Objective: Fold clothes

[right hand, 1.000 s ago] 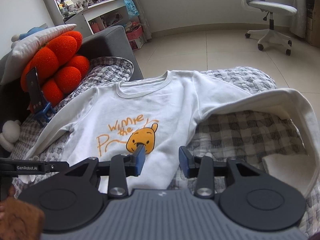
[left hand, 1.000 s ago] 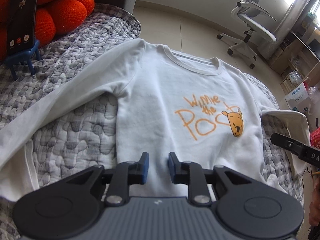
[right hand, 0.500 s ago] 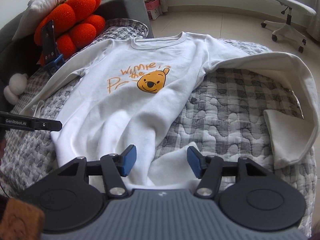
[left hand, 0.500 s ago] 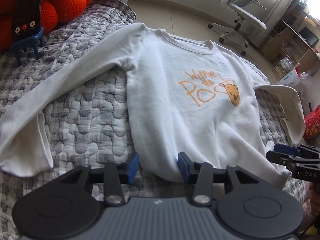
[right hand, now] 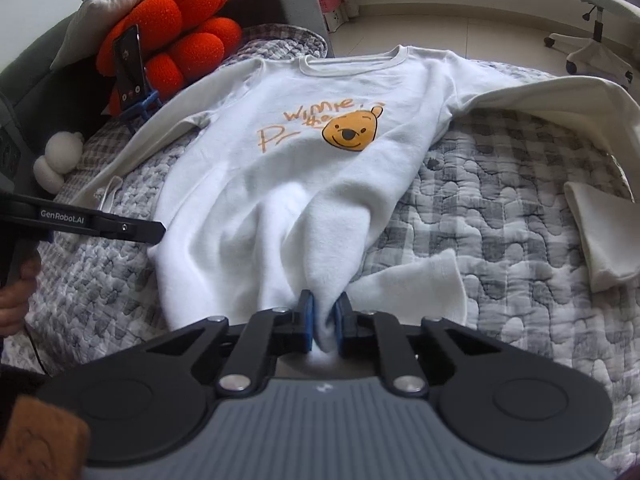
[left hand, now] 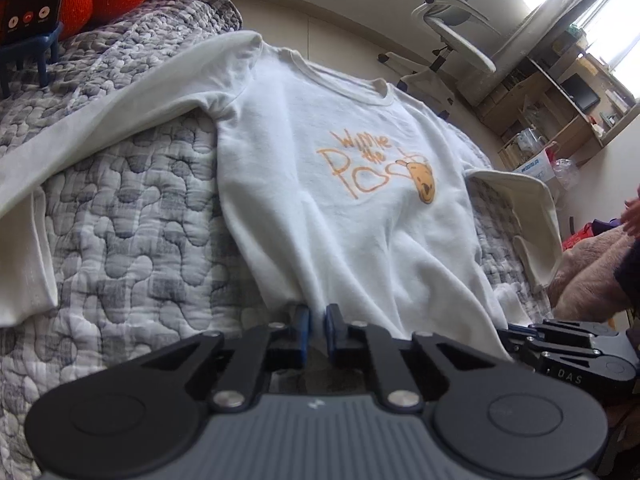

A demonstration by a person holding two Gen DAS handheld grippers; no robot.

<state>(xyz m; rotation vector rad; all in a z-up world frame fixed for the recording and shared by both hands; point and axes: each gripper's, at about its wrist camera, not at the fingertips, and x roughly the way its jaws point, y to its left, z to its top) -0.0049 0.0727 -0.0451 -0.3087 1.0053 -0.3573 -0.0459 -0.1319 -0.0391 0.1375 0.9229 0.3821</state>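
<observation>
A: Item one, nearest: left gripper [left hand: 316, 330], jaws gone from apart to nearly together, pinching the hem of the white sweatshirt [left hand: 340, 184] at its left corner

B: Item two: right gripper [right hand: 324, 326], jaws closing from wide on a bunched fold of the same hem, cloth plainly between the pads. Both corners now taken (my reading: the bottom edge is ready to lift toward the collar)

A: Sweatshirt lies face up on the grey quilt [right hand: 500, 216], bear print showing, sleeves spread out to either side, cuffs doubled under

B: Further off, left side: phone on a blue stand [right hand: 130, 66], orange cushion [right hand: 176, 28], small white plush [right hand: 60, 156]

A: Obstruction: none on the cloth; the spread sleeves remain to be dealt with

B: Farthest: office chair [left hand: 452, 28], shelves
</observation>
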